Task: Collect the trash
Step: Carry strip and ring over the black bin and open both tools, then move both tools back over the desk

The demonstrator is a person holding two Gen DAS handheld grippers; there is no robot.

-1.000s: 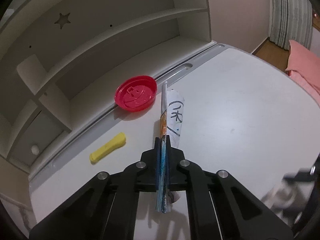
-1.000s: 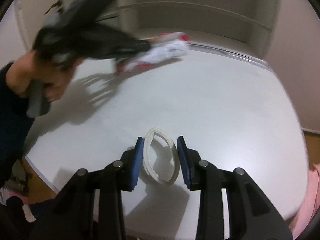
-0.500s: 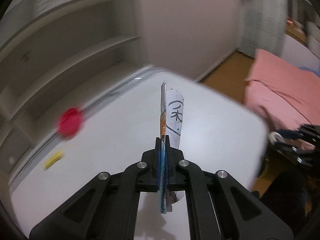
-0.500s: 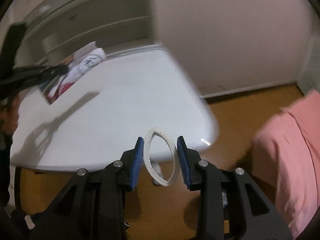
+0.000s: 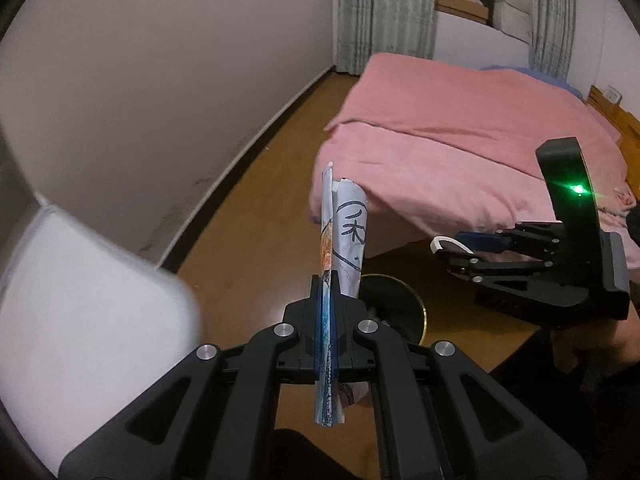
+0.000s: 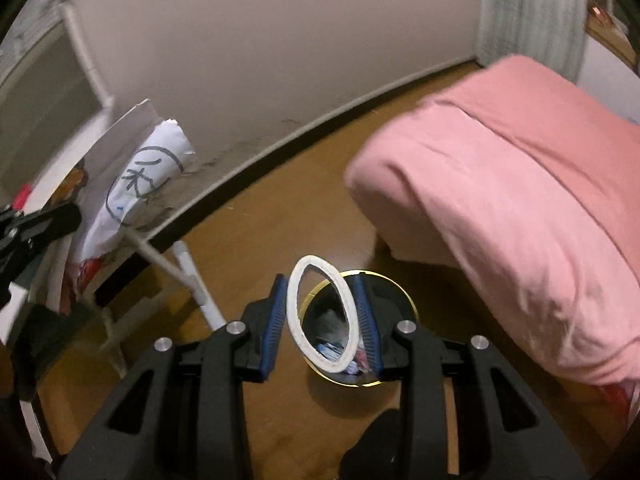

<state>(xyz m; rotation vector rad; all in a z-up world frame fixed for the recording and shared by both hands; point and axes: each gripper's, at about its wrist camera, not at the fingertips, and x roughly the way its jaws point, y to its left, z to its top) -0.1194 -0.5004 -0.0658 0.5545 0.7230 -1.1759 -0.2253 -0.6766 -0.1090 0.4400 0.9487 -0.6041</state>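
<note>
My left gripper (image 5: pixel 327 312) is shut on a bundle of folded papers (image 5: pixel 347 232) with a black scrawl and coloured print, which stands up from between the pads. My right gripper (image 6: pixel 322 316) is shut on a white ring (image 6: pixel 298 320), squeezed into an oval between the blue pads. A black trash bin with a gold rim (image 6: pixel 394 286) sits on the floor right under the ring, with scraps inside. In the left wrist view the bin (image 5: pixel 414 300) lies just past the papers, and the right gripper (image 5: pixel 446 250) with the ring (image 5: pixel 440 241) hovers to its right. The papers (image 6: pixel 136 184) show at the left of the right wrist view.
A bed with a pink cover (image 5: pixel 460 144) stands close behind the bin. The white table corner (image 5: pixel 88 288) is at the left, its white legs (image 6: pixel 192 280) beside the bin. A pale wall (image 5: pixel 160 80) and brown wooden floor (image 5: pixel 256 232) surround them. A hand (image 5: pixel 592 344) holds the right gripper.
Both grippers have swung away from the tabletop and shelves to over the floor beside the bed, carrying the papers and the ring. The bin has come into view under them.
</note>
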